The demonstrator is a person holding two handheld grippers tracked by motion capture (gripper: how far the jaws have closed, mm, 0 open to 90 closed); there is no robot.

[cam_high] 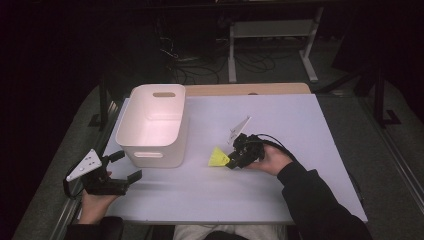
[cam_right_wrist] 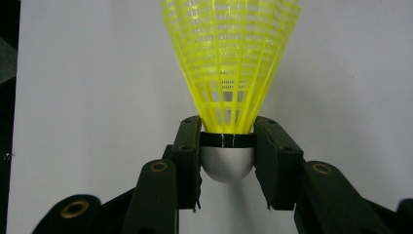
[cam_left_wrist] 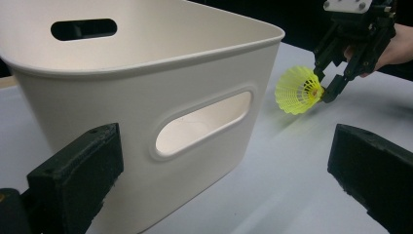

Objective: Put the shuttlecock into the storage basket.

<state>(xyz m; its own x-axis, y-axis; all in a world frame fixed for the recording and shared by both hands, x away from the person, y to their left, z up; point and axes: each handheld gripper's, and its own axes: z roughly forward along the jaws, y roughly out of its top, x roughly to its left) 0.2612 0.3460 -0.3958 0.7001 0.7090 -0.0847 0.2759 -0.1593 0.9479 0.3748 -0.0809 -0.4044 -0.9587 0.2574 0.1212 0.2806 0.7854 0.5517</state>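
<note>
A yellow plastic shuttlecock (cam_high: 218, 158) with a silver-white cork lies at the middle of the white table. My right gripper (cam_high: 231, 162) is shut on its cork, the skirt pointing left toward the bin. In the right gripper view the two jaws clamp the cork of the shuttlecock (cam_right_wrist: 229, 73) from both sides. The left gripper view shows the same shuttlecock (cam_left_wrist: 298, 90) held by the right gripper (cam_left_wrist: 322, 87) farther off. My left gripper (cam_high: 131, 168) rests at the table's front left corner, open, with nothing between its jaws.
A white plastic bin (cam_high: 152, 125) with handle cut-outs stands left of centre, close in front of the left gripper; its near wall (cam_left_wrist: 146, 97) looms in the left gripper view. A wooden strip (cam_high: 250, 89) runs along the far edge. Cables and a stand lie beyond.
</note>
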